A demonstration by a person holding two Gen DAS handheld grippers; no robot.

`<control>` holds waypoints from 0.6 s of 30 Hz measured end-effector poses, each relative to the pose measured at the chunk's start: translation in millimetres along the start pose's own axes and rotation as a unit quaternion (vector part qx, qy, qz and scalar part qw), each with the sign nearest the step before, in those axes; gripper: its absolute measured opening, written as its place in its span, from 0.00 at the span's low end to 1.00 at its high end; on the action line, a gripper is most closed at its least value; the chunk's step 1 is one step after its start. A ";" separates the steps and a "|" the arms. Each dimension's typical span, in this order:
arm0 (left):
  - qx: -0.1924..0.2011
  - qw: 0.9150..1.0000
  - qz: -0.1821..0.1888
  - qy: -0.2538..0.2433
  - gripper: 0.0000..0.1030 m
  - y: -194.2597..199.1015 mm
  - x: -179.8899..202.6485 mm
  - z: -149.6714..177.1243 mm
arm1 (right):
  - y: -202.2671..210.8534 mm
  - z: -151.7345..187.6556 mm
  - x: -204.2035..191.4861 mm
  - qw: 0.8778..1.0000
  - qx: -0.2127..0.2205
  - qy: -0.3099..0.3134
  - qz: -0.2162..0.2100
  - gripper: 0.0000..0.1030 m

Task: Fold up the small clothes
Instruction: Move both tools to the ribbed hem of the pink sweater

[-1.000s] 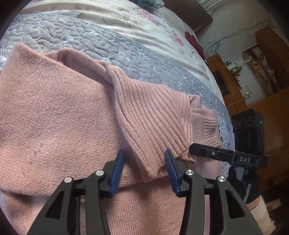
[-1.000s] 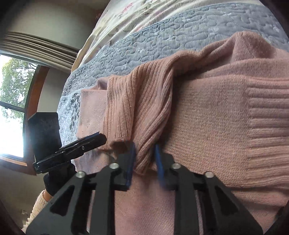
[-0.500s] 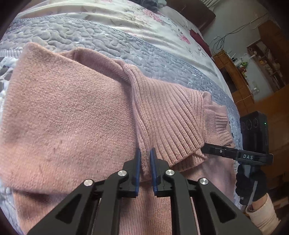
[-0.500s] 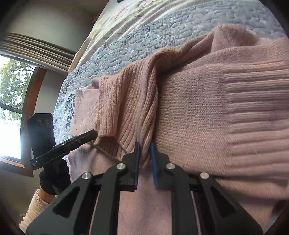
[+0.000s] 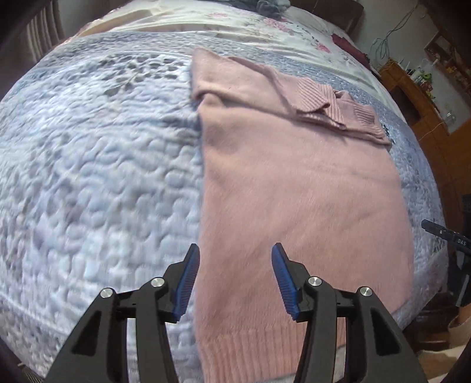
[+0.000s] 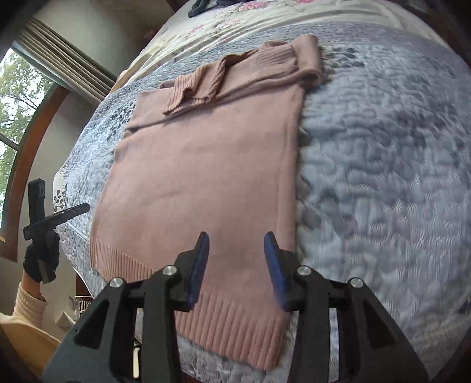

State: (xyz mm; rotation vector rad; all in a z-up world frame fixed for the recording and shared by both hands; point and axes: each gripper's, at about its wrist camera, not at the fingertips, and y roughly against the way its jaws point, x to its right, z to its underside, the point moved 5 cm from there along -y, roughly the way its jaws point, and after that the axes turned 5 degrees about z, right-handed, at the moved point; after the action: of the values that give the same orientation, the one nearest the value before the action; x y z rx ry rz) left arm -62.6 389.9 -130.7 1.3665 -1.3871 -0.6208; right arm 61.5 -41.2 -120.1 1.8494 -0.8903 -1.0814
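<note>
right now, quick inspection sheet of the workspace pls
surface: grey quilted bedspread, floral cover beyond
job's things: pink sweater lying flat, sleeves folded across its far end, ribbed hem nearest
clutter: dark garment at far end of bed
grippers: left gripper and right gripper above hem corners, jaws open and empty
cables: wires on far wall
surroundings: wooden cabinet, arched window

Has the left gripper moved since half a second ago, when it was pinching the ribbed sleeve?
Yes. The left gripper has let go and drawn back from the folded sleeve, toward the pink sweater's hem, jaws open.
</note>
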 end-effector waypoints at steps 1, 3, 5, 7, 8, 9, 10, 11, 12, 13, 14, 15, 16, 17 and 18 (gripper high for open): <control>0.000 1.000 -0.002 0.005 0.51 5.1 -3.4 11.2 | 4.9 15.8 2.3 1.000 -0.001 -0.008 0.002 0.40; -0.003 1.000 0.005 0.009 0.52 11.5 -4.9 31.5 | 7.5 41.7 6.4 1.000 -0.008 -0.017 0.006 0.40; -0.009 1.000 0.000 0.003 0.53 10.7 -3.2 47.6 | 4.8 64.1 12.8 0.999 -0.018 -0.030 0.016 0.40; -0.015 1.000 -0.001 0.001 0.54 6.7 -0.9 62.4 | 1.1 81.9 17.5 0.999 -0.023 -0.046 0.015 0.40; -0.021 1.000 0.005 0.002 0.54 3.1 -0.8 68.6 | -1.0 88.3 18.8 0.998 -0.026 -0.053 0.010 0.40; -0.026 1.000 0.006 0.006 0.54 -0.8 -1.4 74.0 | -4.1 94.8 20.4 0.998 -0.030 -0.056 0.008 0.40; -0.031 0.999 0.001 0.010 0.54 -4.8 -2.8 79.0 | -6.6 100.6 23.4 0.998 -0.033 -0.055 0.017 0.40; -0.035 0.999 -0.001 0.011 0.54 -8.6 -3.5 84.0 | -9.8 106.0 25.7 0.998 -0.035 -0.052 0.028 0.40; -0.037 0.999 0.001 0.013 0.54 -12.4 -4.6 87.6 | -14.1 110.8 27.1 0.997 -0.039 -0.052 0.031 0.40; -0.039 0.999 0.004 0.019 0.54 -16.4 -6.2 91.1 | -18.9 113.1 26.7 0.997 -0.043 -0.060 0.025 0.40; -0.039 0.999 0.010 0.026 0.54 -19.3 -7.7 93.9 | -21.6 115.9 27.5 0.997 -0.043 -0.068 0.019 0.40; -0.034 0.999 0.014 0.031 0.54 -20.3 -9.3 95.1 | -22.3 117.1 27.3 0.997 -0.041 -0.070 0.017 0.40; -0.029 0.999 0.020 0.036 0.56 -20.1 -9.5 95.4 | -22.9 116.9 25.0 0.997 -0.038 -0.067 0.015 0.40; -0.025 0.999 0.025 0.041 0.58 -20.1 -9.9 95.2 | -23.2 116.2 23.0 0.997 -0.038 -0.068 0.009 0.40; -0.023 0.998 0.029 0.047 0.58 -19.8 -10.1 95.1 | -25.4 116.4 20.4 0.997 -0.040 -0.071 -0.004 0.40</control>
State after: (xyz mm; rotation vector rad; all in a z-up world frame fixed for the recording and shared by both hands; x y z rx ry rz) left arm -142.5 366.9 -182.1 1.2989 -1.3248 -0.5393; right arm -31.7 -80.6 -186.3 1.7278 -0.9080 -1.2482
